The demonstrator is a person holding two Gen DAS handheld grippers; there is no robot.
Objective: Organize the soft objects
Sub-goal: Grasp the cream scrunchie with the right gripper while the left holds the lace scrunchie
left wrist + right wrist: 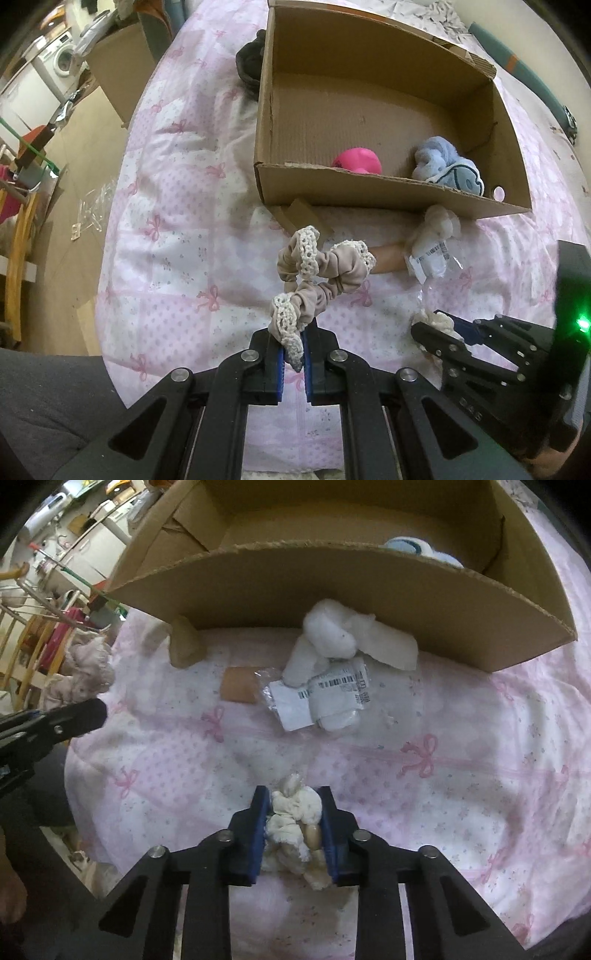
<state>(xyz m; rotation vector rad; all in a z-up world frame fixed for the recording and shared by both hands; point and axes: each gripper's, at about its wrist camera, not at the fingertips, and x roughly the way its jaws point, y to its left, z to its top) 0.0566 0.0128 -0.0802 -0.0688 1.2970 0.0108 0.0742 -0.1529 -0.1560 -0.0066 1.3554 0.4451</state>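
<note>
My left gripper (293,341) is shut on a beige scrunchie with cream lace trim (325,269), held up above the pink bedspread; it also shows in the right wrist view (88,668). My right gripper (293,805) is shut on a cream-white soft cloth item (295,812); the gripper shows in the left wrist view (448,330). An open cardboard box (388,188) lies ahead, holding a pink soft toy (356,160) and a blue-and-white plush (447,166). A white plush in a clear labelled bag (332,664) lies on the bed against the box's near wall (332,590).
The pink bow-print bedspread (461,738) covers the bed. A tan cylinder (238,685) lies beside the bagged plush. A dark soft item (251,62) sits left of the box. The bed's left edge drops to a floor with a washing machine (61,55) and cardboard (118,66).
</note>
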